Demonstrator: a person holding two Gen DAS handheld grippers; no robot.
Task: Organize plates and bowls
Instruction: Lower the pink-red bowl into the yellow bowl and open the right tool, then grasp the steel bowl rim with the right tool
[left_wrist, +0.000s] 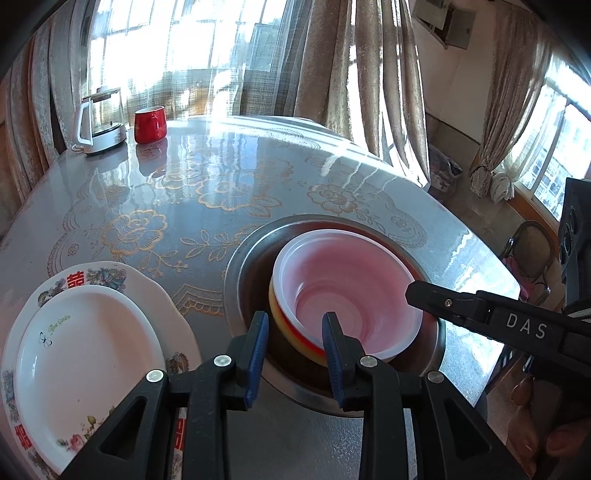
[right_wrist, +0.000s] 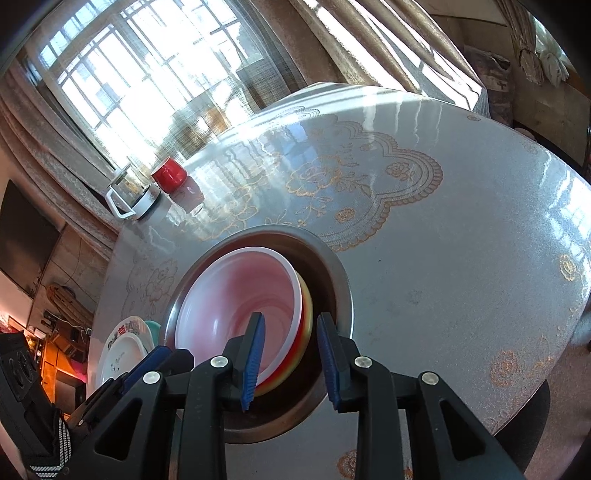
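Observation:
A stack of plastic bowls, white-pink on top (left_wrist: 347, 291) over red and yellow ones, sits tilted inside a wide metal basin (left_wrist: 240, 258) on the table. My left gripper (left_wrist: 295, 347) is open and straddles the stack's near rim. My right gripper (right_wrist: 290, 350) is open and straddles the stack's right rim (right_wrist: 303, 325); the basin (right_wrist: 343, 280) lies around it. A small white plate (left_wrist: 88, 347) lies on a larger patterned plate (left_wrist: 147, 284) at the left, also in the right wrist view (right_wrist: 122, 354).
A red mug (left_wrist: 149, 124) and a glass kettle (left_wrist: 101, 120) stand at the table's far left edge. The table has a glossy floral cloth (left_wrist: 221, 177). A chair (left_wrist: 532, 254) and a window are off the right edge.

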